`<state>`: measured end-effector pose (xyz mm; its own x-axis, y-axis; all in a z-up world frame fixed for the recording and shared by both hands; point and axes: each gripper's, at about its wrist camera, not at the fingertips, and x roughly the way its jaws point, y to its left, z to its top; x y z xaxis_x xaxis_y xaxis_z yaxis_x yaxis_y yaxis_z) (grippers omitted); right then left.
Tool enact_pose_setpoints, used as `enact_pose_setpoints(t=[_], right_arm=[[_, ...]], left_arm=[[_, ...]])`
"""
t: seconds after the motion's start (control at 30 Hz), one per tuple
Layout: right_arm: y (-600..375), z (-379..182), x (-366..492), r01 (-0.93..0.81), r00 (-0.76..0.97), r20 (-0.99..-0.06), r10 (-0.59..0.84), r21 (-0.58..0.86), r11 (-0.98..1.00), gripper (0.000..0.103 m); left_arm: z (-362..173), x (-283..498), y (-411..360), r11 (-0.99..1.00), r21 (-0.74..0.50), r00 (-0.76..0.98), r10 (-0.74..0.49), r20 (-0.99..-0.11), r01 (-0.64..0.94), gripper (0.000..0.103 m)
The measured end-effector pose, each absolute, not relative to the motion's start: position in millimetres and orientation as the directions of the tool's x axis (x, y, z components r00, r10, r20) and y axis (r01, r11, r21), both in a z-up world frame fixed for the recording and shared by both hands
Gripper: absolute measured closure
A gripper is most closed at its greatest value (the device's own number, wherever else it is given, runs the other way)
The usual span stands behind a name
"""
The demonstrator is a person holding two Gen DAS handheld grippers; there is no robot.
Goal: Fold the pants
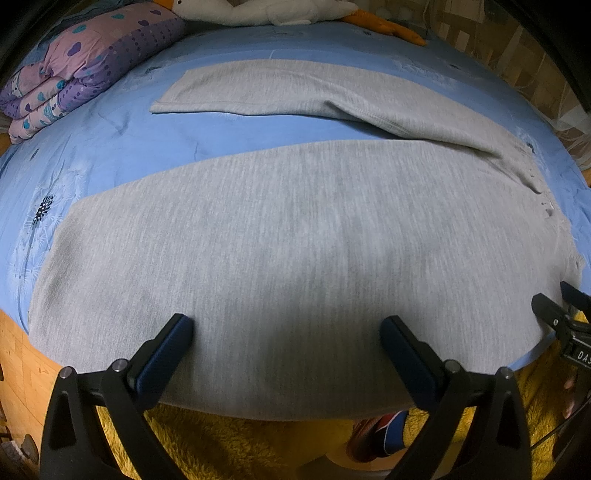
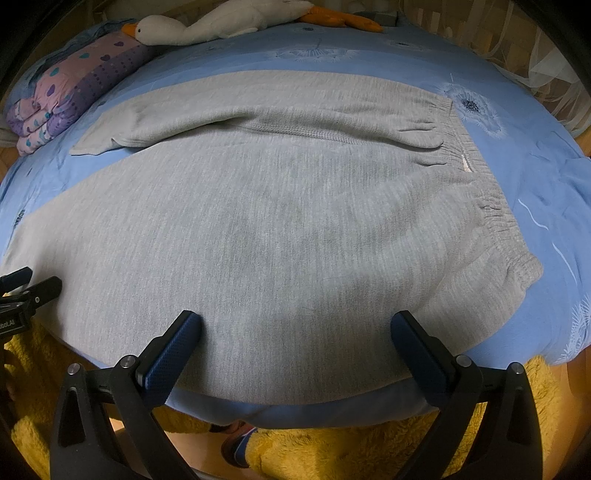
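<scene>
Grey pants [image 1: 280,236] lie spread flat on the blue bed sheet [image 1: 110,147], legs to the left and the elastic waistband [image 2: 491,206] to the right. The near leg reaches the bed's front edge; the far leg [image 1: 288,92] lies apart behind it. My left gripper [image 1: 286,328] is open and empty, just above the near leg's front edge. My right gripper [image 2: 295,325] is open and empty over the near hip part of the pants [image 2: 280,229]. Each gripper shows at the edge of the other's view: the right gripper [image 1: 561,306] and the left gripper [image 2: 33,284].
A folded purple and pink quilt [image 1: 74,70] lies at the back left of the bed. A white plush goose [image 2: 221,26] lies along the far edge. Below the bed's front edge are a yellow fuzzy garment [image 1: 240,439] and wooden floor [image 1: 22,365].
</scene>
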<state>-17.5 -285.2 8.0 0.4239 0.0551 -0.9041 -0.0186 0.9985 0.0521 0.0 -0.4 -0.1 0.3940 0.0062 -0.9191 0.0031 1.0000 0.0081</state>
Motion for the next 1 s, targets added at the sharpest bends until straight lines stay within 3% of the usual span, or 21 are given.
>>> enact_pose_setpoints(t=[1.0], right_arm=[[-284.8, 7.8, -18.0, -0.018, 0.427, -0.903, 0.052, 0.049, 0.999, 0.0]], left_arm=[[-2.4, -0.2, -0.8, 1.0, 0.01, 0.395, 0.008, -0.919, 0.004, 0.0]])
